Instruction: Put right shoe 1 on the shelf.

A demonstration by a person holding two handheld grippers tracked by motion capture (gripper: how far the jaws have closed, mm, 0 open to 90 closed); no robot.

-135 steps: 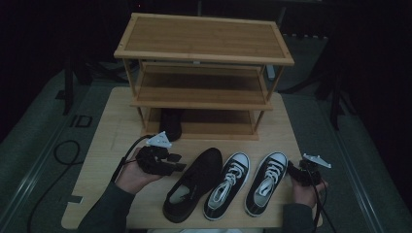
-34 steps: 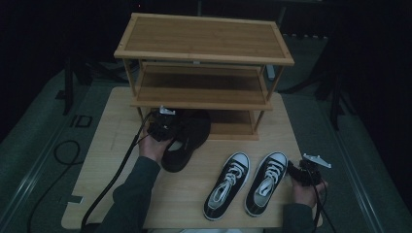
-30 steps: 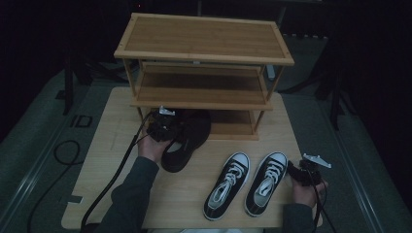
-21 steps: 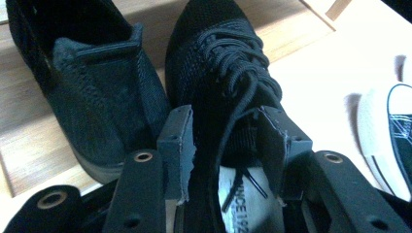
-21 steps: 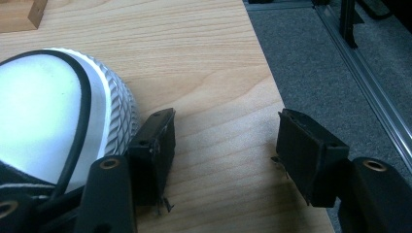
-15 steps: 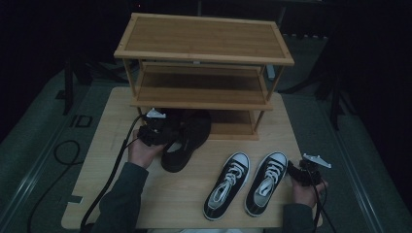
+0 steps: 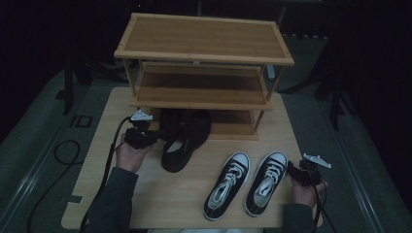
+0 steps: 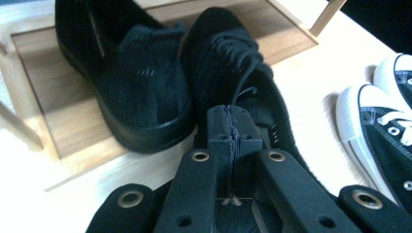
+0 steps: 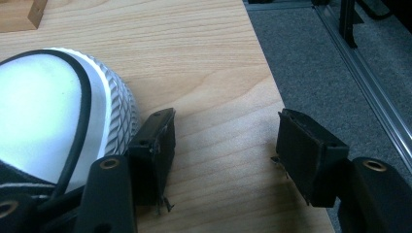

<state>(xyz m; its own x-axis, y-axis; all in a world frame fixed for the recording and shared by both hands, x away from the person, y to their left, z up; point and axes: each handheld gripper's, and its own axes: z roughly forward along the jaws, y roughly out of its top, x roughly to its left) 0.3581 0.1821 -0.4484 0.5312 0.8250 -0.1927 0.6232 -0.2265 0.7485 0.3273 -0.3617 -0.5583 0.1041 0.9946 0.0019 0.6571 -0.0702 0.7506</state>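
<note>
Two black shoes are at the wooden rack's bottom shelf. One black shoe stands on the shelf. The other black shoe has its toe on the shelf board and its heel on the table. My left gripper is just left of that heel. Its jaws have just been closing and are now shut with nothing between them. A pair of black-and-white sneakers lies at the front right. My right gripper is open beside the right sneaker, over bare wood.
The three-tier bamboo rack stands at the back of the wooden table; its middle and top shelves hold nothing. The table's right edge is close to my right gripper, with grey floor beyond. Cables trail off to the left.
The black shoe went from beside the sneakers to the bottom shelf. Over the last second my left gripper drew back left off it. The right hand stayed put.
</note>
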